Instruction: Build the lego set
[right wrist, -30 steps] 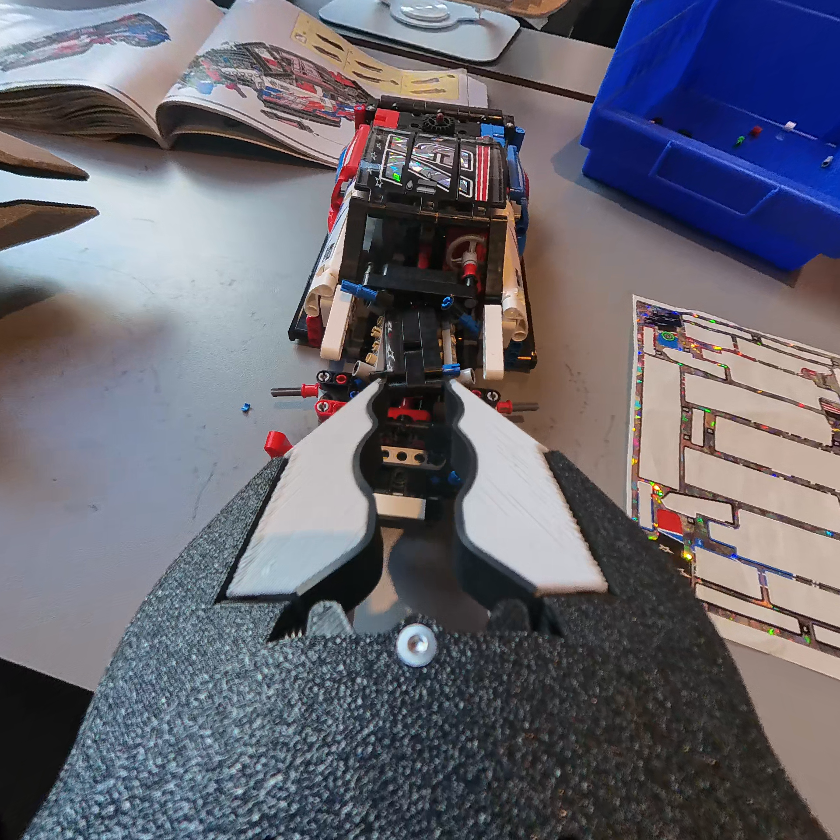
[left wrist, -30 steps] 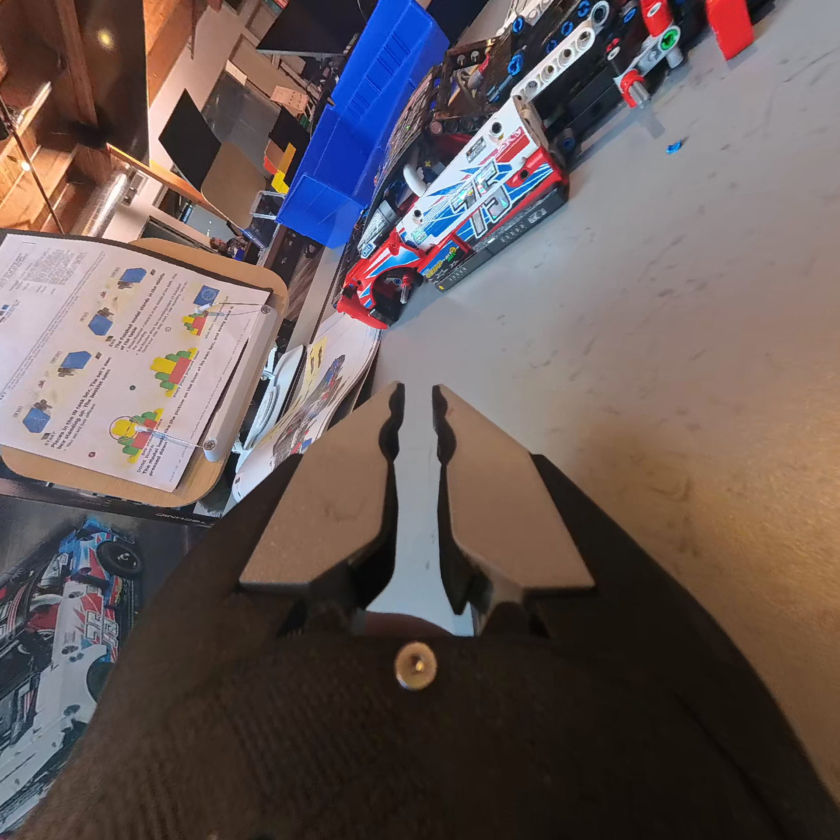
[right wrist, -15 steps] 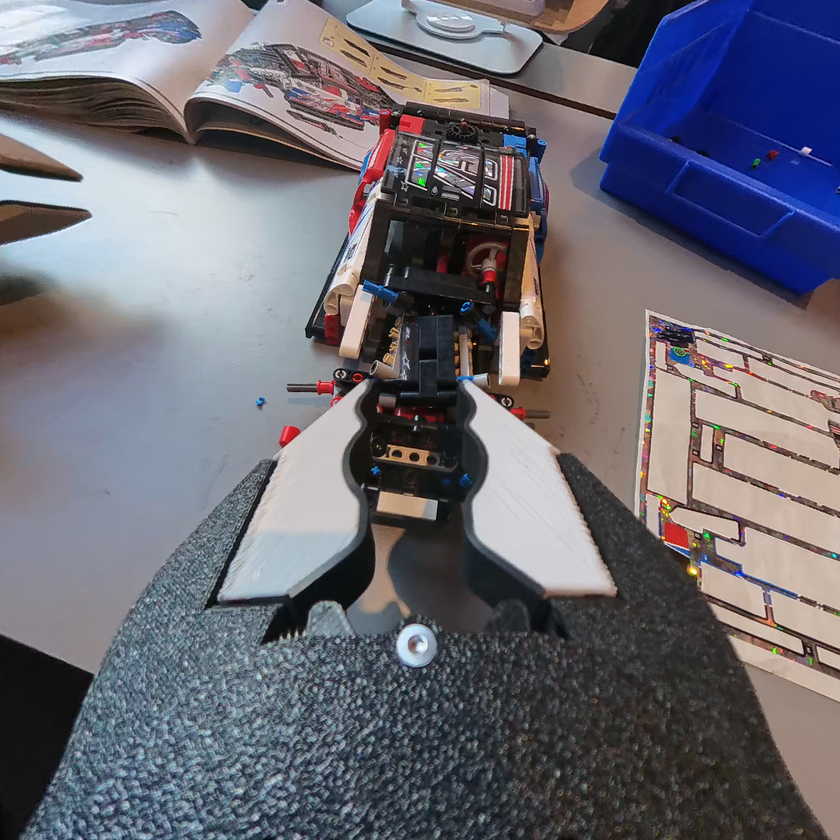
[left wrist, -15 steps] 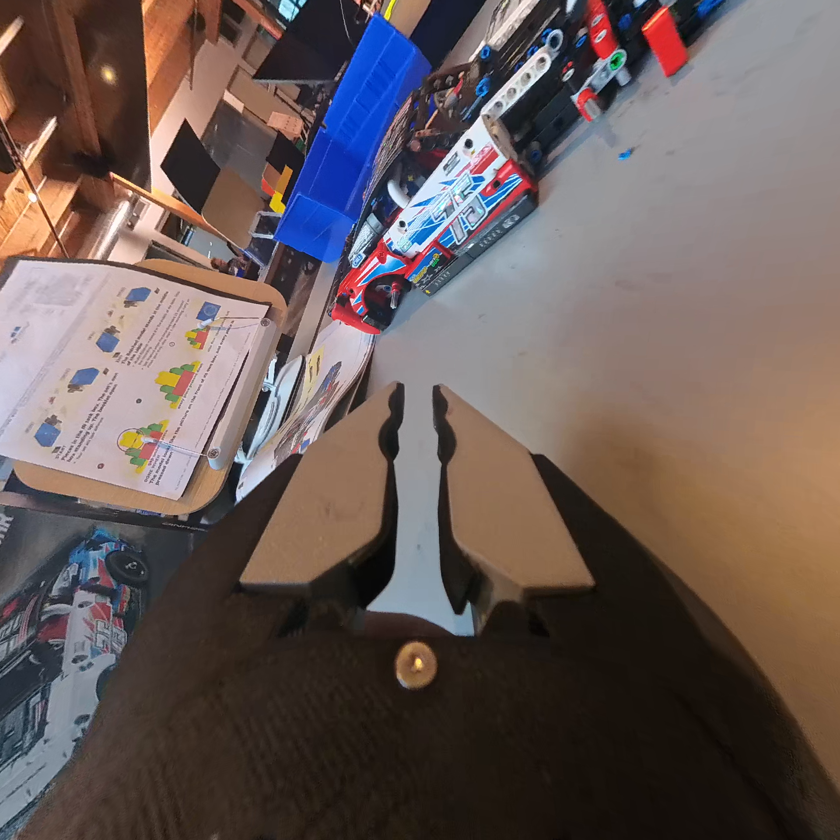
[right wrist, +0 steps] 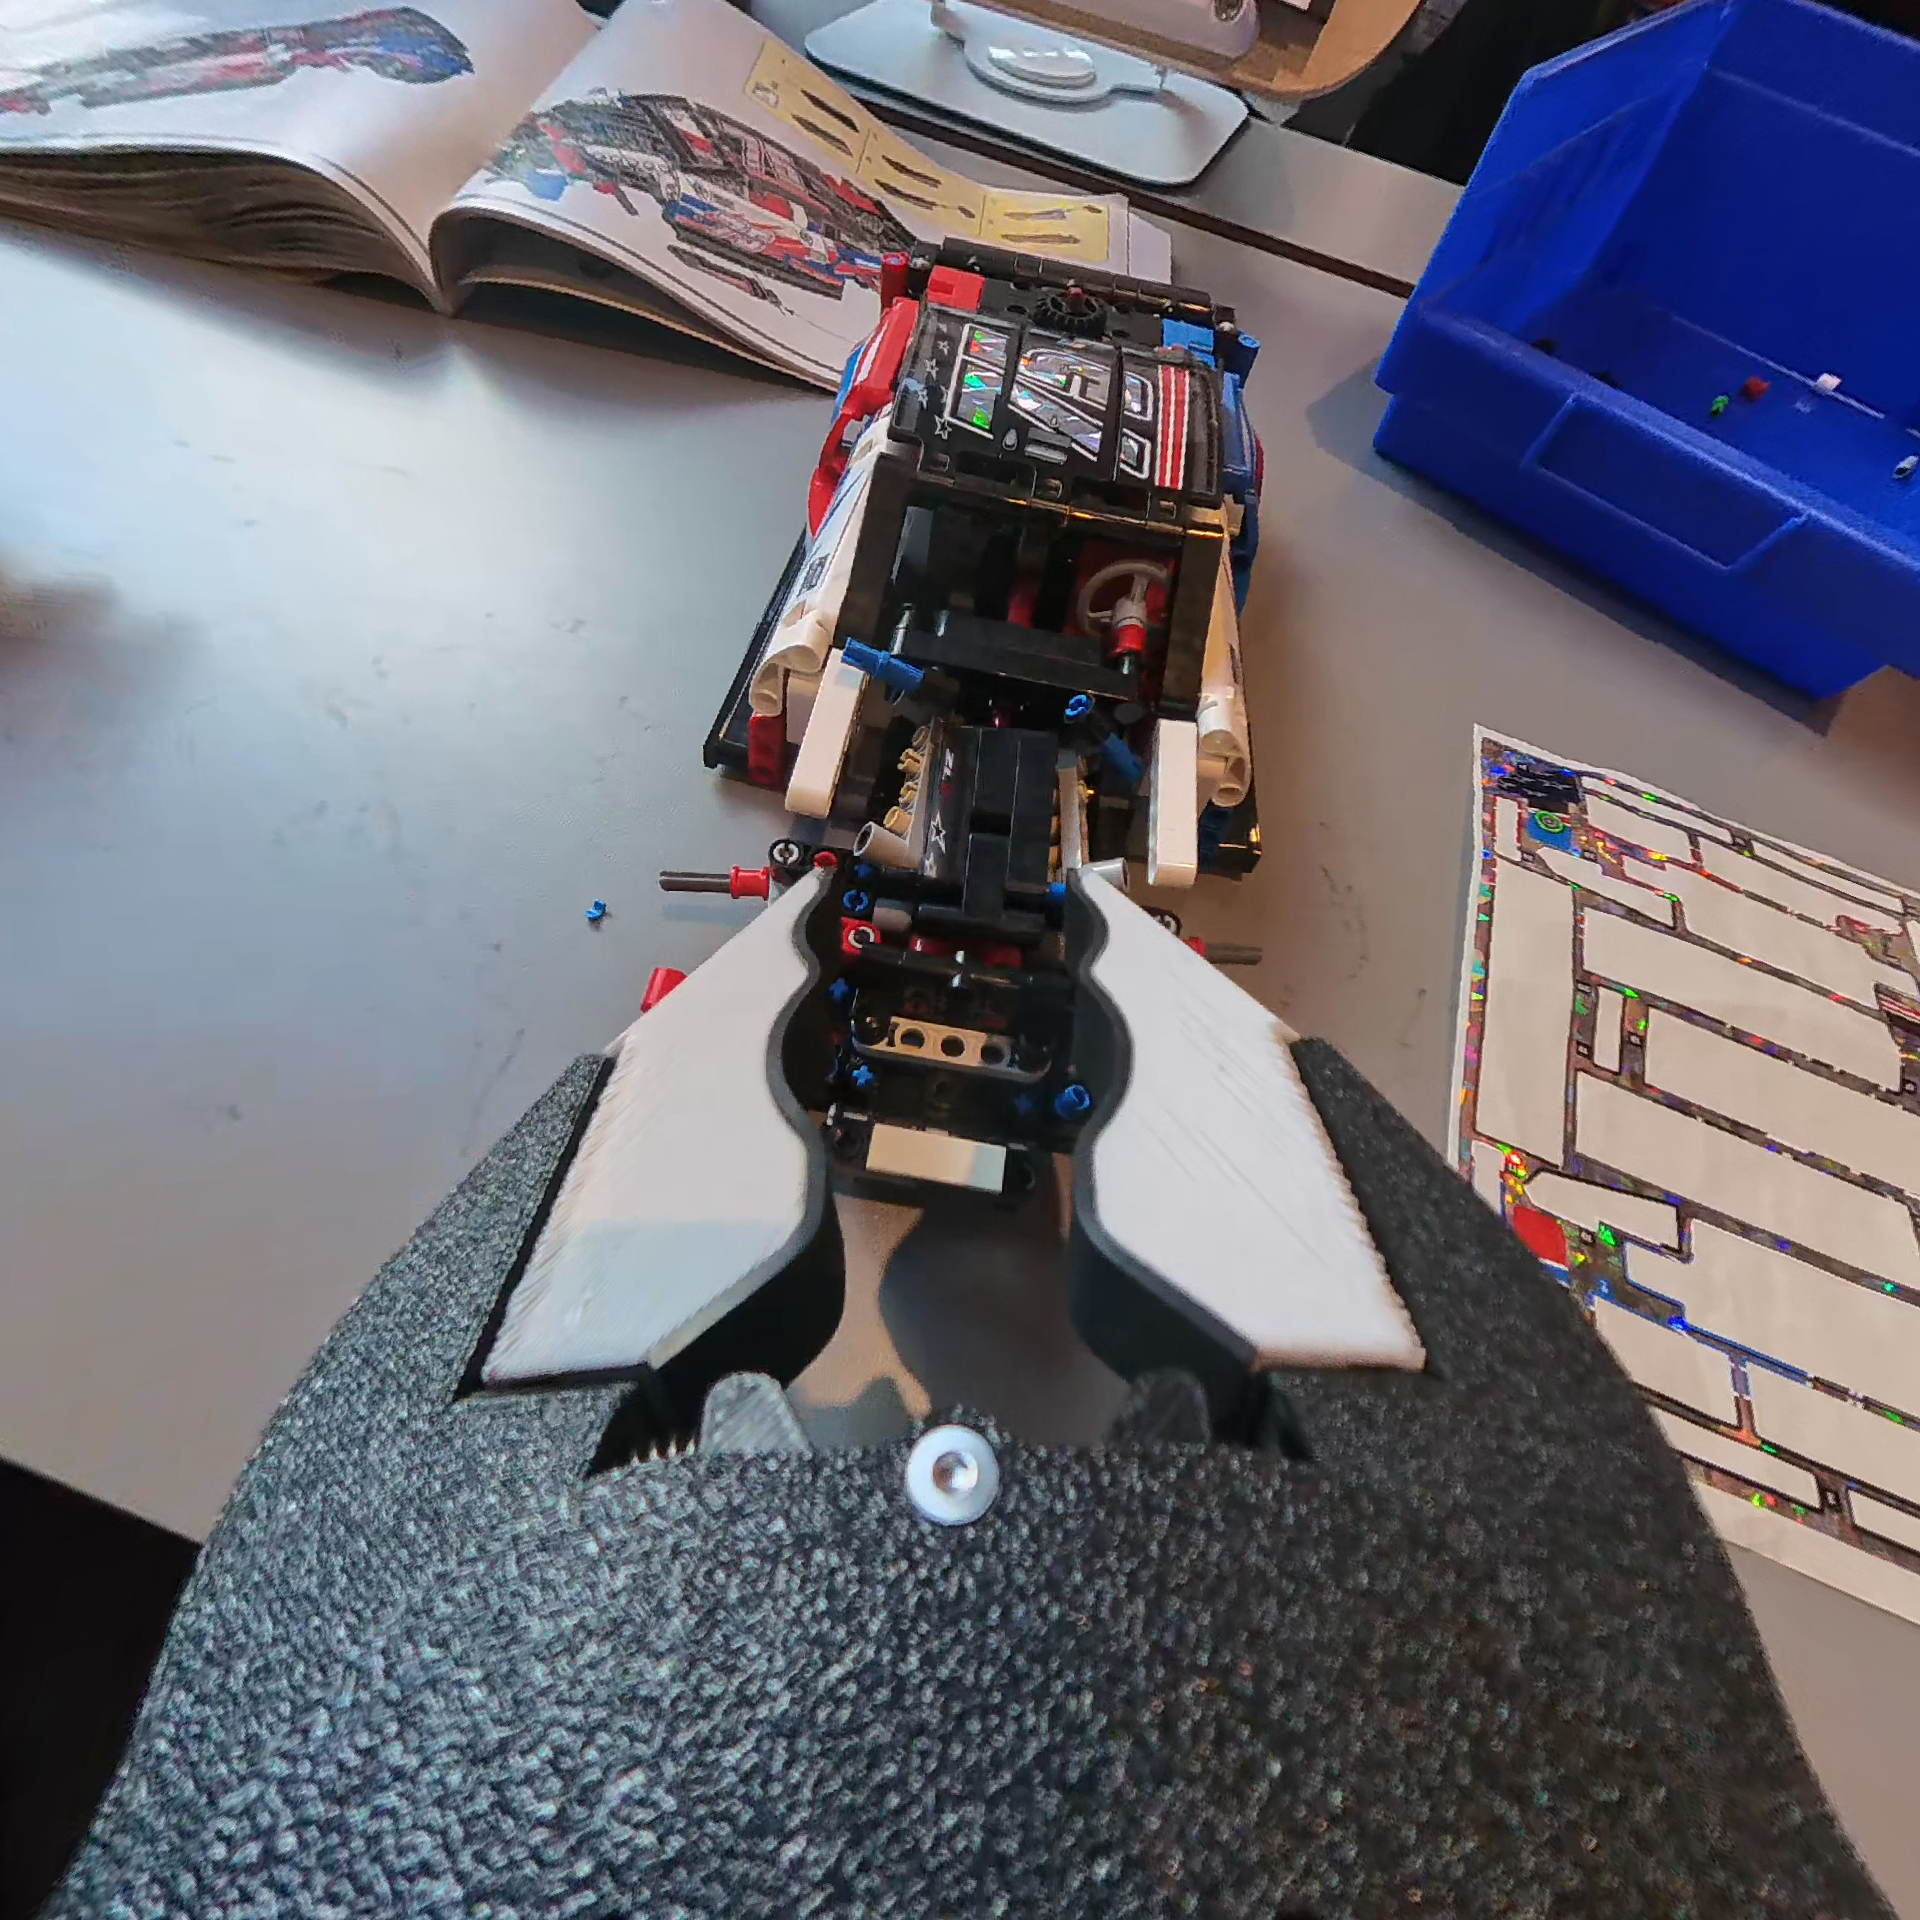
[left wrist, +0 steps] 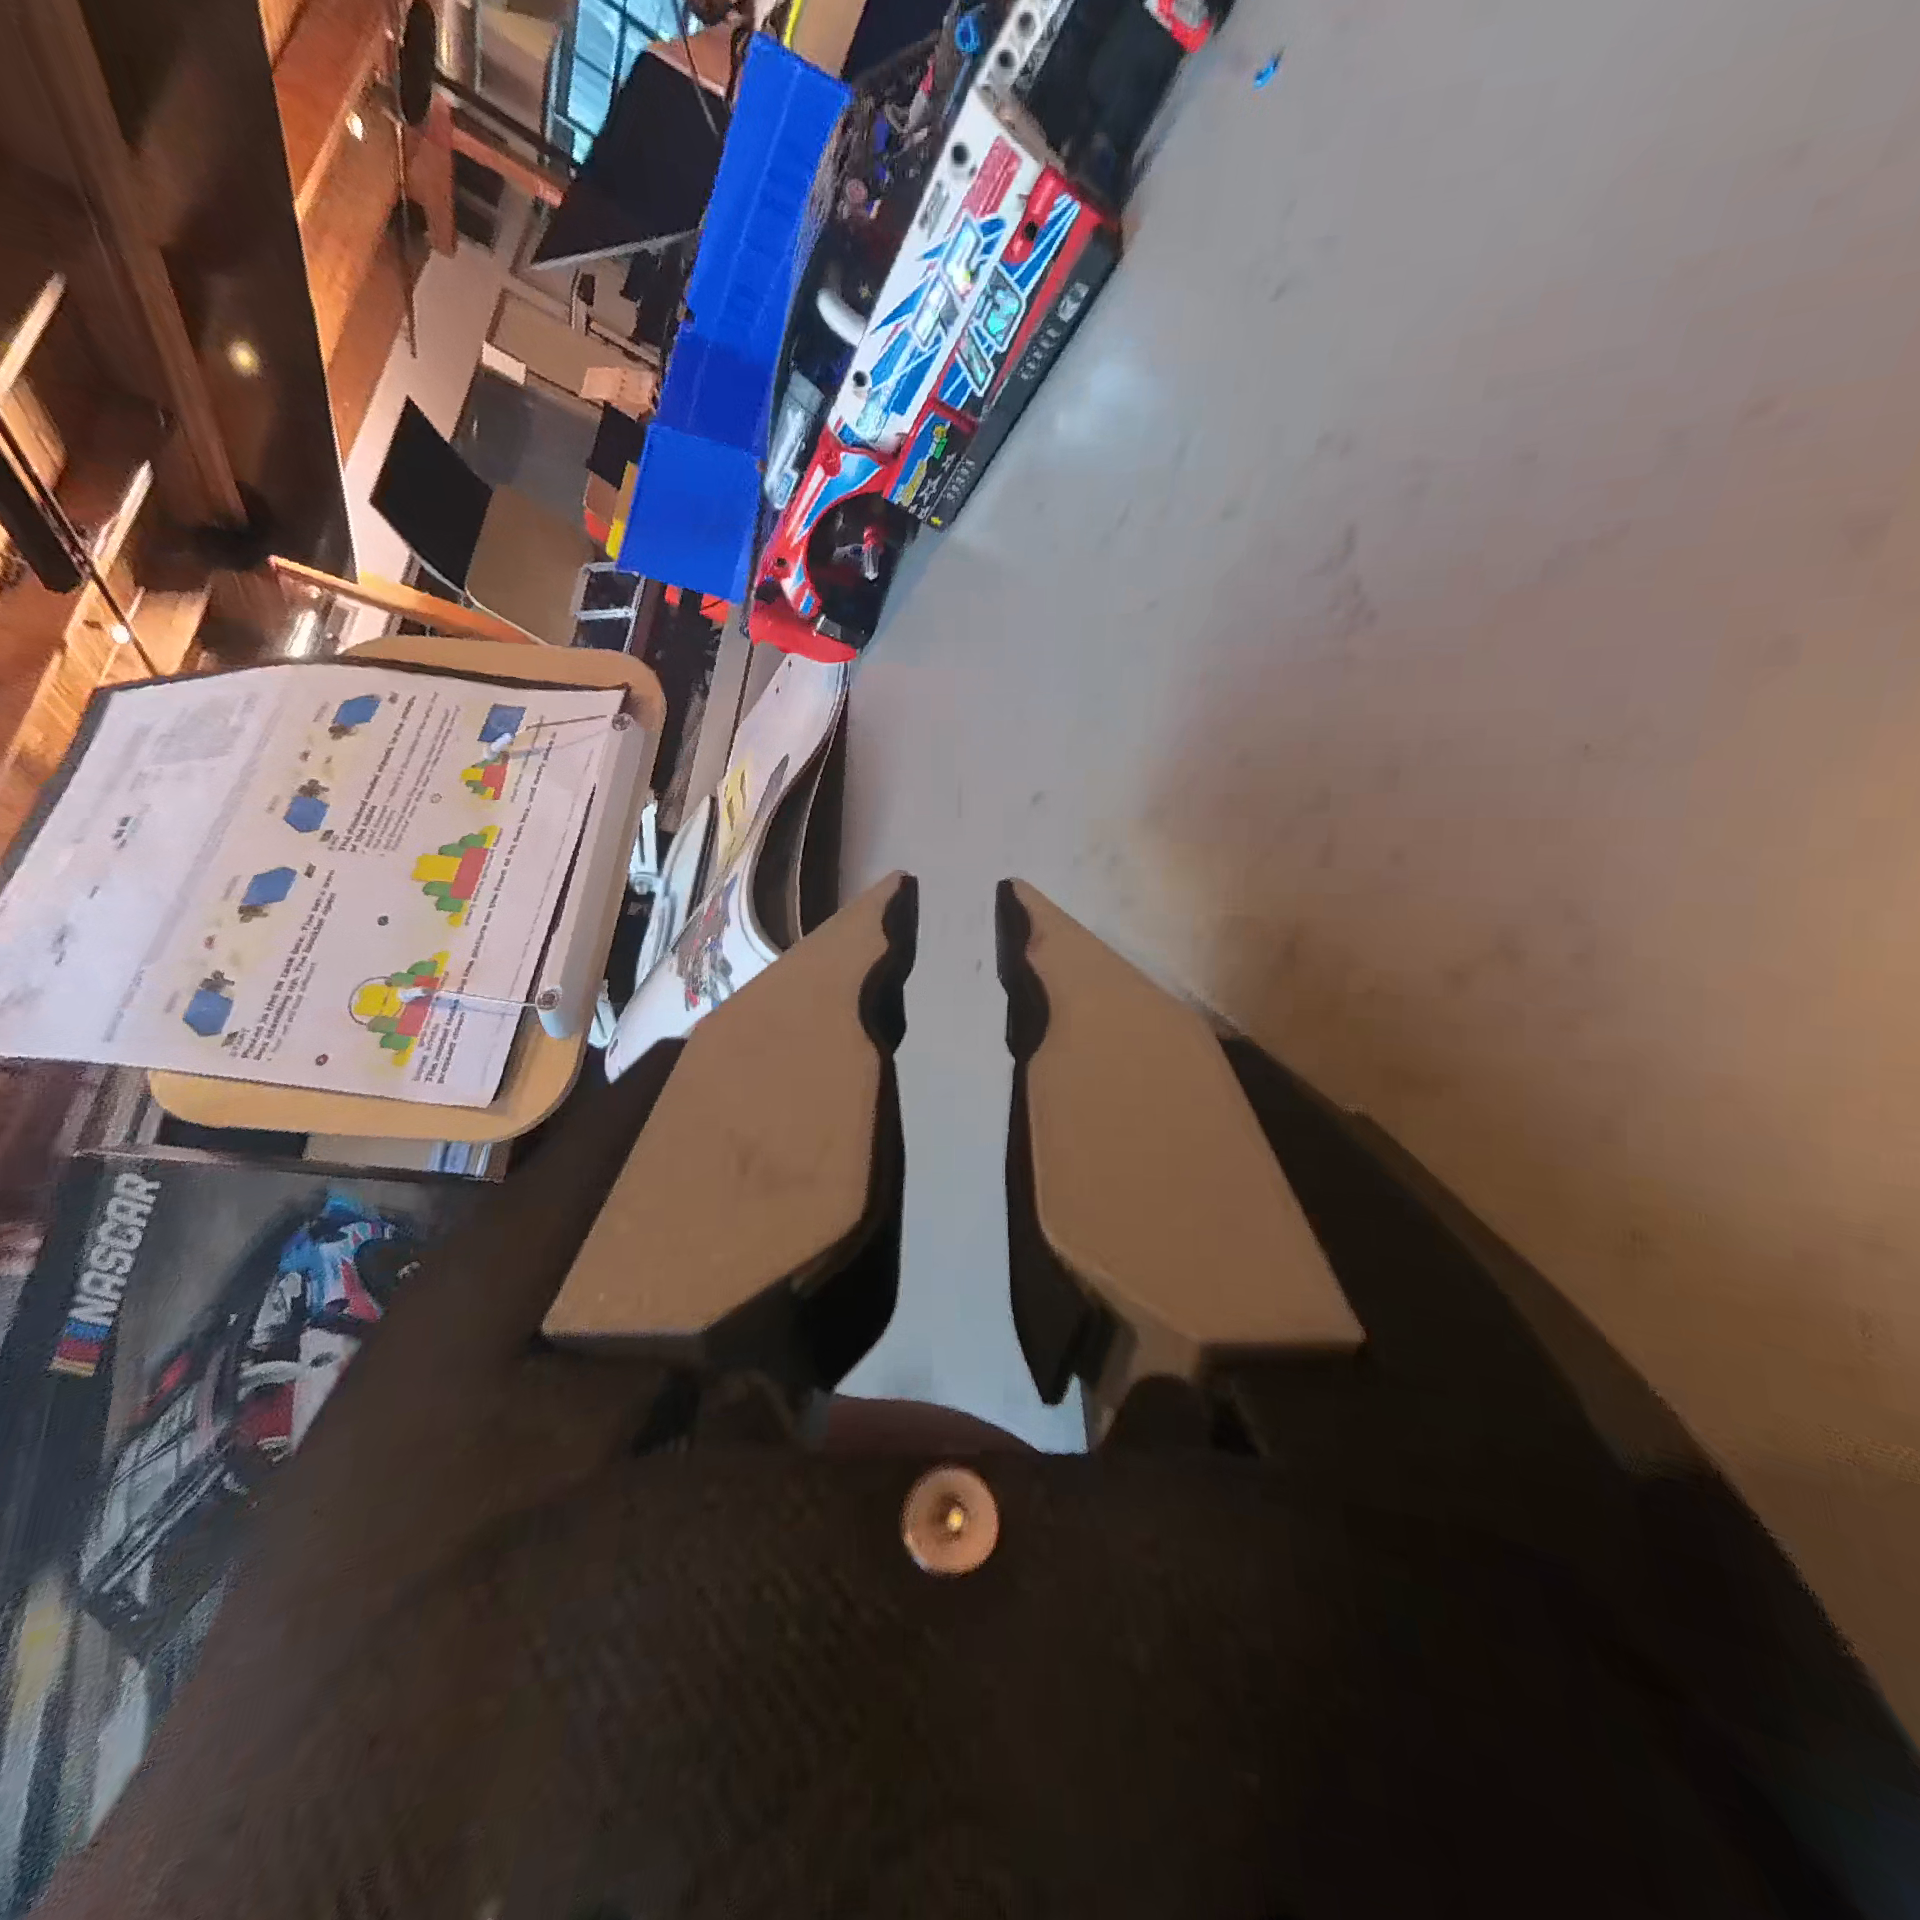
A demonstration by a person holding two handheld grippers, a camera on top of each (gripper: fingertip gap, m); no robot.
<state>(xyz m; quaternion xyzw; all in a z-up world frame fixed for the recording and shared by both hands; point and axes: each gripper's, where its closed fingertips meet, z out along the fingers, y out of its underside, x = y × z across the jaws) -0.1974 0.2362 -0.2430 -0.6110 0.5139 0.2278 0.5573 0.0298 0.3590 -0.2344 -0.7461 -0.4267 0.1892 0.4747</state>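
A partly built lego race car (right wrist: 1049, 416), red, white, blue and black, stands on the grey table (right wrist: 312, 727) with its open chassis end toward my right gripper (right wrist: 945, 883). That gripper is open, and its fingers straddle the chassis end on both sides; I cannot tell whether they touch it. My left gripper (left wrist: 956, 904) hovers over bare table well short of the car (left wrist: 956, 312), which shows side-on at the top. Its jaws are open by a narrow gap and hold nothing. A tiny blue pin (right wrist: 594, 911) and a red piece (right wrist: 657, 987) lie left of the chassis.
An open instruction booklet (right wrist: 623, 177) lies at the back left. A blue bin (right wrist: 1662, 312) with a few small parts stands at the back right. A sticker sheet (right wrist: 1714, 1091) lies on the right. A printed sheet on a stand (left wrist: 312, 883) and the set's box (left wrist: 156, 1403) are beyond the table's edge. Across from one pair of fingers to the other is roughly 25 cm. The tiny blue pin (right wrist: 594, 911) is closer to my right gripper, around 7 cm from its tips; the left tips are 20 cm off.
My right gripper's jaws have opened wider and moved forward along the car's chassis end. My left gripper has drawn back from the car and no longer shows in the right wrist view.
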